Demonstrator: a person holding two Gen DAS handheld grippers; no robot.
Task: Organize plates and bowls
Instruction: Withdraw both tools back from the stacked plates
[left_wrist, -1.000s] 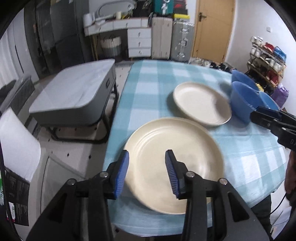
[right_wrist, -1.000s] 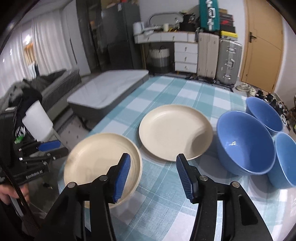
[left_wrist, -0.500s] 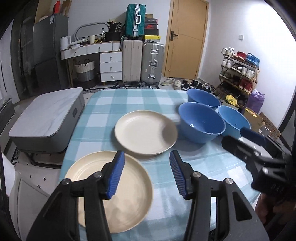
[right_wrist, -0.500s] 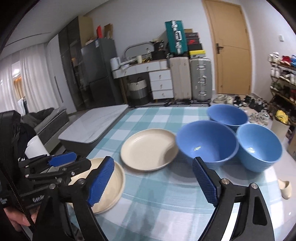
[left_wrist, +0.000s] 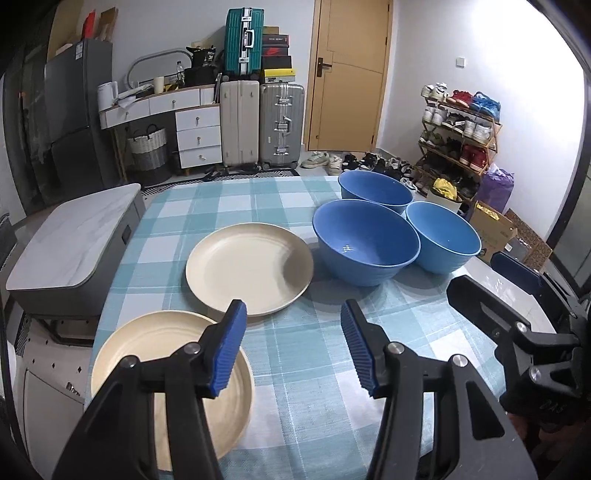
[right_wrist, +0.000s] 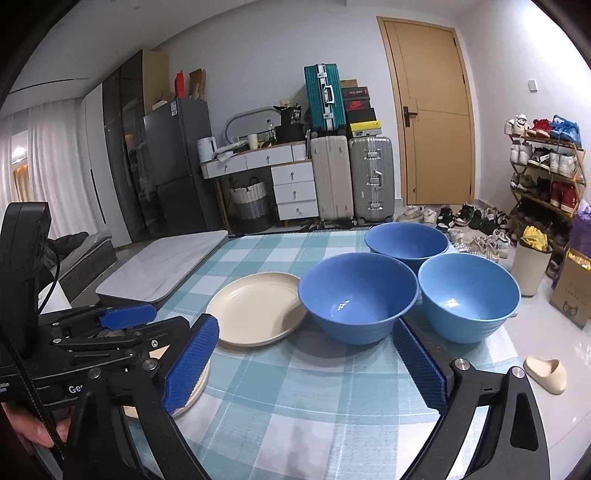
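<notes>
Left gripper (left_wrist: 293, 345) hangs over the checked cloth (left_wrist: 317, 369), ribbed blue pads opening, nothing between them. At eight o'clock lies a round cream plate (left_wrist: 162, 369); a second plate (left_wrist: 249, 269) at eleven. At one o'clock, three glossy, apparently ridged blue bowls (left_wrist: 365, 245). Right gripper (right_wrist: 306, 365) is spreading wide, empty.

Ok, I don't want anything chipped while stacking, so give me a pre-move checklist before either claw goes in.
1. Left claw empty: ok, jaws opening, nothing between them.
2. Right claw empty: ok, jaws opening wide.
3. Near plate fully on the table: not ok, it sits at the edge.
4. Far plate flat and bare: ok.
5. Three blue bowls upright and empty: ok.
6. Bowls apart from each other: cannot tell, rims overlap in both views.
</notes>
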